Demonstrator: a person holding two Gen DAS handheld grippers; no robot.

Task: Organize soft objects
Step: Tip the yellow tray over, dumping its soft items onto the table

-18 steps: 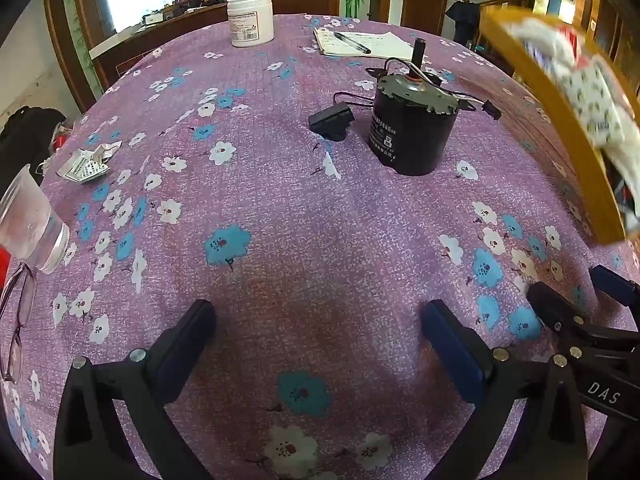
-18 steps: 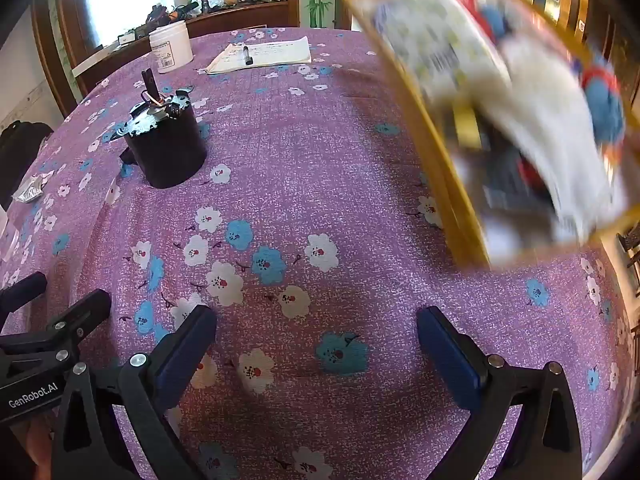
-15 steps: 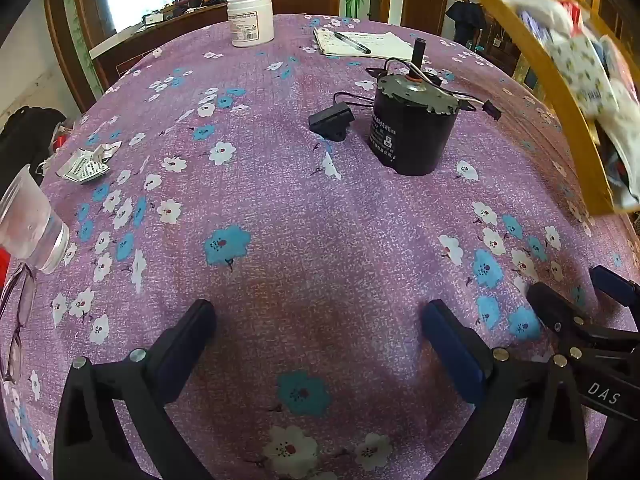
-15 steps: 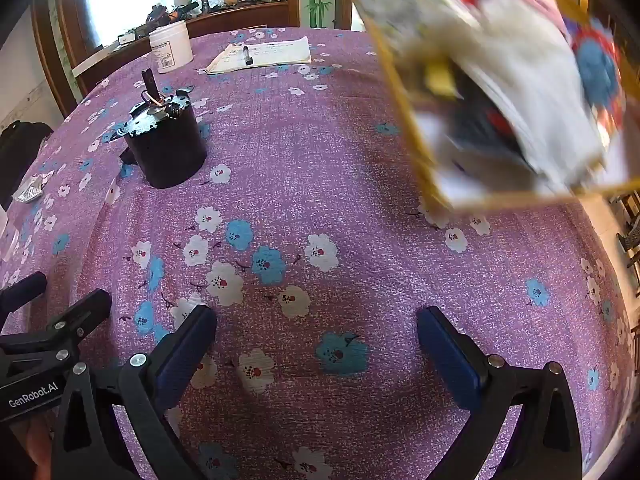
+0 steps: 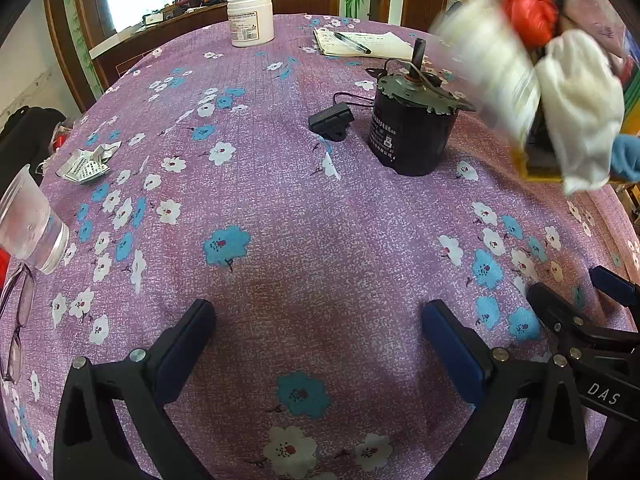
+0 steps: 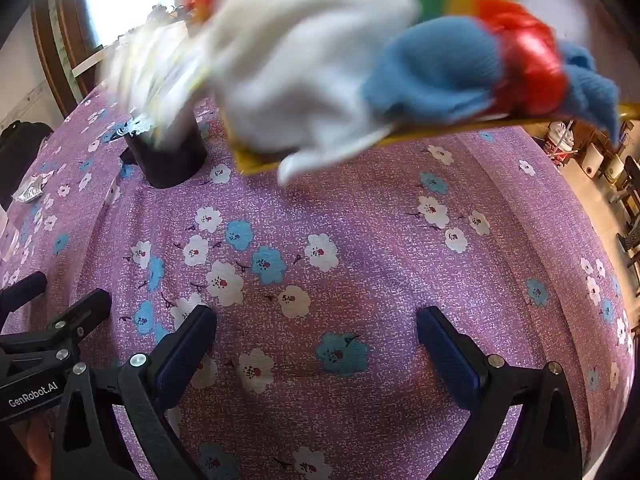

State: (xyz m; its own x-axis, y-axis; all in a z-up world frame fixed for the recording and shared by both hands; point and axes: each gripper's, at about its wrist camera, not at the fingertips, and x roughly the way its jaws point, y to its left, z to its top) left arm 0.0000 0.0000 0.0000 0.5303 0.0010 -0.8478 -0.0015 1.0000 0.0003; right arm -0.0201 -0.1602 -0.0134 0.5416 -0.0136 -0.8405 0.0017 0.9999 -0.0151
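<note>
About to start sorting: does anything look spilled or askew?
Yes. The yellow tray is tipped above the table, and its white cloth and blue cloth are sliding over its edge. Both grippers are open and empty.

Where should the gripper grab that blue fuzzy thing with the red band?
Best guess: pinch the blue fuzzy thing on its fat blue end, left of the red band, coming from above. It lies sideways on the tipped yellow tray, and that bulge looks soft enough to squeeze. It is blurred, so wait until it lands.
</note>
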